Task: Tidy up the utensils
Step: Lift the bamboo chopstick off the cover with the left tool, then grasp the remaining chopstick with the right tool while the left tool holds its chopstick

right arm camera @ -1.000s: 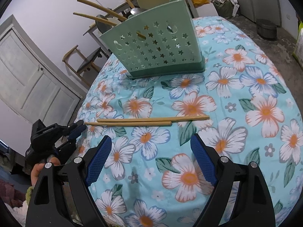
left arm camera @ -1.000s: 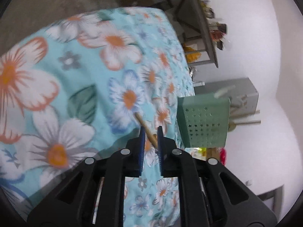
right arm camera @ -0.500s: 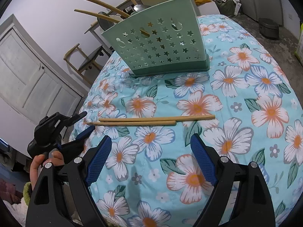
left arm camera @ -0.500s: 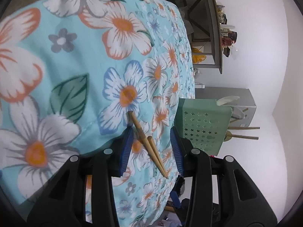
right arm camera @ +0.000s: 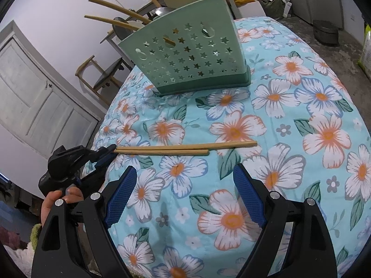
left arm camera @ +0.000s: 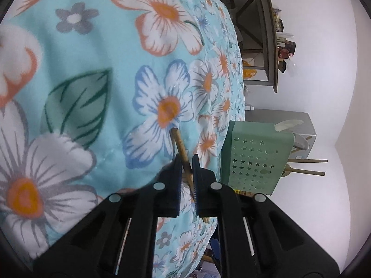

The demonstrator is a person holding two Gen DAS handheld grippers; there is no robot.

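Note:
Two wooden chopsticks lie side by side on the floral tablecloth. My left gripper is shut on the chopsticks at their left ends; it shows in the right wrist view too. A green star-punched utensil holder stands behind them with wooden utensils and a ladle in it; it shows in the left wrist view as well. My right gripper is open and empty, hovering in front of the chopsticks.
A wooden chair and a white door are at the left beyond the table. A dark pot sits on the floor at the back right. A shelf stands by the wall.
My left gripper's jaws, open around the chopstick ends half a second ago, have closed on them. The right gripper has stayed open and moved slightly closer to the table.

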